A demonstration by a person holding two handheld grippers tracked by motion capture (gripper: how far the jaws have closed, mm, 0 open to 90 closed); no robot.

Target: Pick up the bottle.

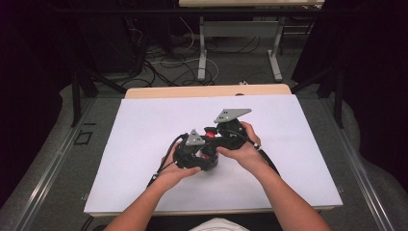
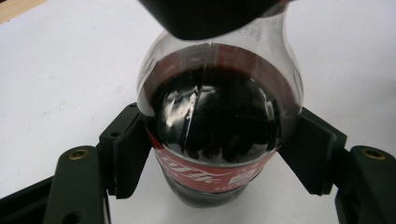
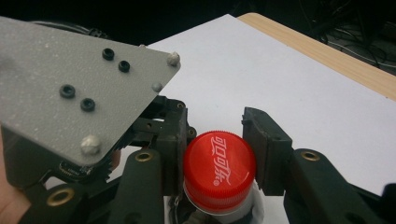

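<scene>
The worktop (image 1: 144, 125) is covered by a white sheet with a strip of pale wood showing along its far edge. Near its middle stands a bottle (image 2: 219, 116), upright, clear plastic with a rounded shoulder, filled with dark cola up to the base of the neck. A red label with white lettering wraps its lower body. On top sits a red cap (image 3: 218, 170) printed with white script, and below the cap a bit of the clear neck shows. The left gripper (image 2: 219, 158) has its jaws clenched on the bottle's body at the label's upper edge, one black pad pressed against each side. The right gripper (image 3: 217, 154) comes from above and grasps the cap: its jaws stand on either side of the cap, the left-hand pad tight against it and the other one at its rim. In the high view the two grippers sit close together over the bottle, the right one (image 1: 228, 132) just beyond and above the left (image 1: 192, 149), each held in a bare hand.
</scene>
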